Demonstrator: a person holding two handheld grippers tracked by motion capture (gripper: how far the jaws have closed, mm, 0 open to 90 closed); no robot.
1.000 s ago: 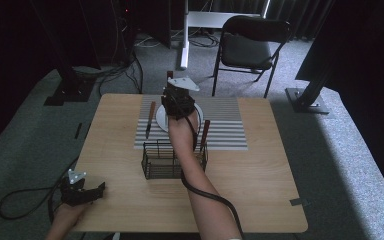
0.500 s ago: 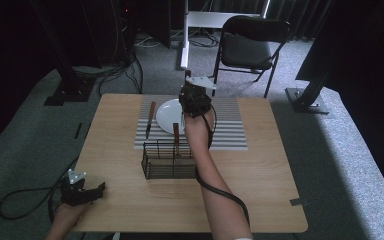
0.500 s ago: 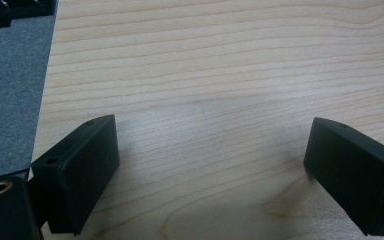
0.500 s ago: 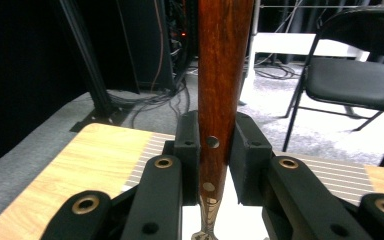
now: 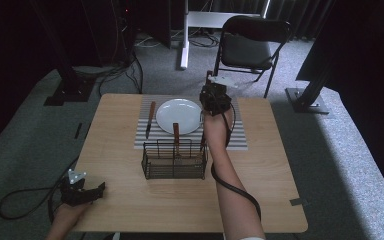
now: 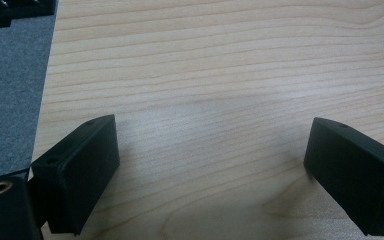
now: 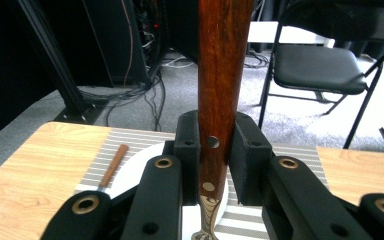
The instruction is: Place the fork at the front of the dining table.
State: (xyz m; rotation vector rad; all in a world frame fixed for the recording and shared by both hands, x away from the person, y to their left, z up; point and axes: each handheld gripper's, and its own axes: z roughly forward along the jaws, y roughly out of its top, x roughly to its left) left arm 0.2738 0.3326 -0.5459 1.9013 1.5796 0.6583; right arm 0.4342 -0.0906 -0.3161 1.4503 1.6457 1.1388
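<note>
My right gripper [image 5: 215,98] [image 7: 215,146] is shut on a wooden-handled utensil [image 7: 222,60] with brass rivets, held upright with its metal end pointing down. It hovers just right of the white plate [image 5: 179,109] [image 7: 130,175], over the striped placemat [image 5: 232,136]. A wooden-handled knife [image 5: 150,119] [image 7: 112,165] lies left of the plate. In front of the mat stands a black wire basket [image 5: 174,160] with another wooden handle [image 5: 176,134] sticking up from it. At the table's near left corner my left gripper [image 5: 84,192] [image 6: 212,165] rests open, with bare wood between its jaws.
The wooden table [image 5: 265,175] has free room to the right of the basket and along its front. Its left edge [image 6: 47,85] borders grey carpet. A black folding chair [image 5: 250,45] and stand legs are on the floor behind the table.
My right gripper has carried the utensil to the right, from above the plate to just past its right rim. The left gripper has stayed put.
</note>
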